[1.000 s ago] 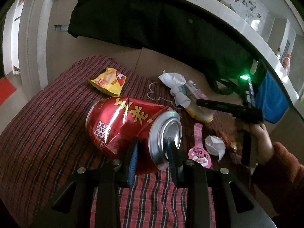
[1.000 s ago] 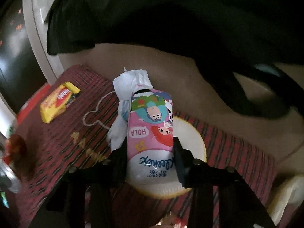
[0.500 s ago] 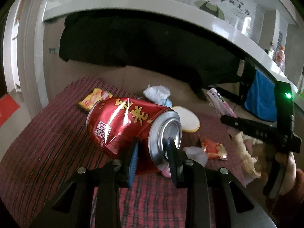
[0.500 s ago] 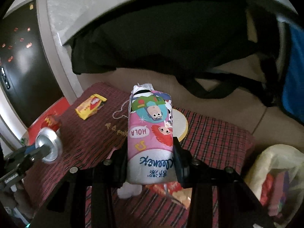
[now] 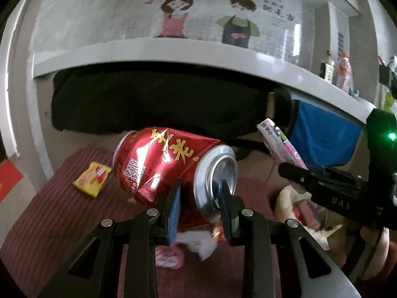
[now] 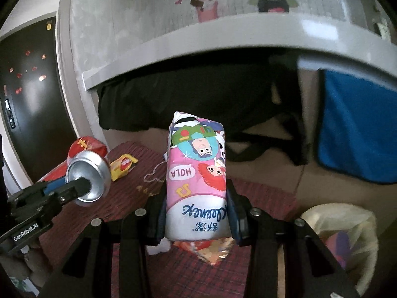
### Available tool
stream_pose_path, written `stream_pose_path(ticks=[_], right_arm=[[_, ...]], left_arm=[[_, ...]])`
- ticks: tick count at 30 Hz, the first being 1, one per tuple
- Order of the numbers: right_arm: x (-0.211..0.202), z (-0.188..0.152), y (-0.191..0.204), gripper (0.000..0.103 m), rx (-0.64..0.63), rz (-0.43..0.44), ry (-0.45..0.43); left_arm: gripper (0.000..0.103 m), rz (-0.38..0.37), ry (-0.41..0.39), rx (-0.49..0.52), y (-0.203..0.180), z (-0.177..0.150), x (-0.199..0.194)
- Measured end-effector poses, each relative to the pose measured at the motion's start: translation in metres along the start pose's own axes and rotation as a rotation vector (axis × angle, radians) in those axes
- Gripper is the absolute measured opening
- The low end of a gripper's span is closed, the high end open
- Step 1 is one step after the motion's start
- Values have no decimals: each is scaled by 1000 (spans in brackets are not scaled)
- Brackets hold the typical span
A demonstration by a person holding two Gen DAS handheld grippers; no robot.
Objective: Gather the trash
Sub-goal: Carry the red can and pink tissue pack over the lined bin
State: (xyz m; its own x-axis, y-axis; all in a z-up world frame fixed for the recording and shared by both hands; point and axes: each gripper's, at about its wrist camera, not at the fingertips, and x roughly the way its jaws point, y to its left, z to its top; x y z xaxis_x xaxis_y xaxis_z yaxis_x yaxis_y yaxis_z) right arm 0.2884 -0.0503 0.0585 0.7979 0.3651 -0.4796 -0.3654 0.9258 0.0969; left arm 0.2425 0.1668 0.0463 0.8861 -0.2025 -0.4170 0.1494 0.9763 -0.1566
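My left gripper (image 5: 199, 198) is shut on the rim of a dented red drink can (image 5: 163, 161), held above the red plaid cloth (image 5: 49, 213). The can also shows in the right wrist view (image 6: 86, 168). My right gripper (image 6: 196, 213) is shut on a pink Kleenex tissue pack (image 6: 197, 181), held upright above the cloth; the pack also shows in the left wrist view (image 5: 280, 144). A yellow snack wrapper (image 5: 93, 178) lies on the cloth at the far left. A crumpled white tissue (image 5: 201, 244) and a pink scrap (image 5: 168, 259) lie under the left gripper.
A pale plastic bag (image 6: 345, 233) holding trash sits open at the right. An orange wrapper (image 6: 211, 252) lies under the right gripper. A black garment (image 5: 153, 104) and a blue cloth (image 5: 325, 141) hang beneath a white counter (image 5: 173, 52) behind.
Both grippers have risen from the cloth with the can and the tissue pack still held. The views have tilted upward, showing the counter and wall drawings. The right gripper has moved rightward near the bag.
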Motion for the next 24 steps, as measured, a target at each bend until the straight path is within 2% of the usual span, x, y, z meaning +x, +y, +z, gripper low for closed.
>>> stream_pose_path(ticks=[4, 12, 24], right_arm=[[-27, -4, -20, 37, -3, -51, -45], [-71, -21, -74, 37, 42, -144, -80], [-108, -48, -137, 37, 108, -235, -112]], left_arm=[[30, -22, -46, 26, -35, 8, 1], [30, -63, -106, 64, -105, 14, 5], [28, -153, -62, 91, -173, -7, 28]])
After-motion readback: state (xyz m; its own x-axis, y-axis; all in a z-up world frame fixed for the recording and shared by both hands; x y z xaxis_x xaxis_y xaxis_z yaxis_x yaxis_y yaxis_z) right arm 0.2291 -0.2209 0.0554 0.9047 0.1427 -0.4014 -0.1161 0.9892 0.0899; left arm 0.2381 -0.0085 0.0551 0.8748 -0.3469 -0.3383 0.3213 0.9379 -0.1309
